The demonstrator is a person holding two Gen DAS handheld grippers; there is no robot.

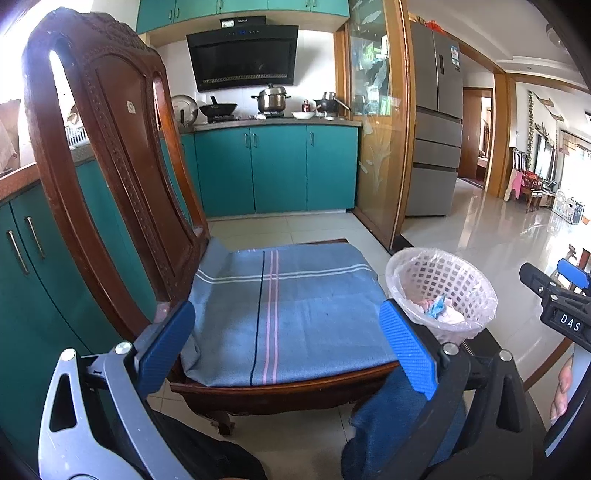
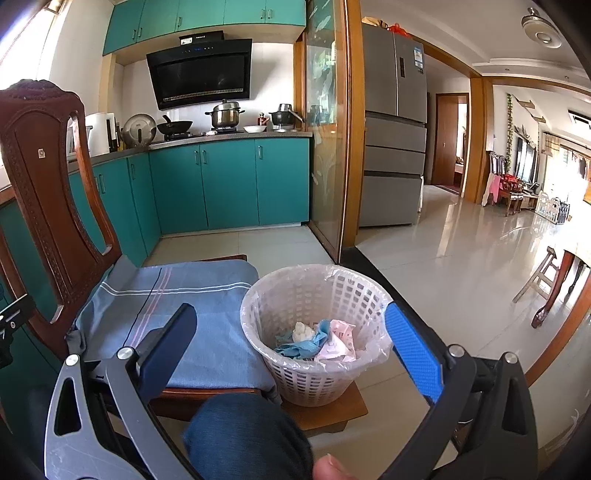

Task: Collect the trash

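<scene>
Right wrist: gripper [image 2: 291,332] agape (empty), basket [image 2: 314,380] below

I am looking into a home kitchen that is opening onto a living room. Teal cabinets [image 2: 229,184] are running along the far wall under a counter, with more [image 2: 207,14] above. A black range hood [image 2: 199,74] is hanging over a stove where a wok [image 2: 175,127] and a steel pot [image 2: 224,112] are sitting. To the right a grey fridge [image 2: 393,125] is standing beyond a glass partition [image 2: 325,129]. Near me a carved wooden chair [image 1: 110,147] is carrying a blue cloth [image 1: 288,310], and a lined bin [image 2: 314,332] is sitting beside it. Far right, glossy floor tiles [image 2: 461,240] are reflecting daylight from the living room.
</scene>
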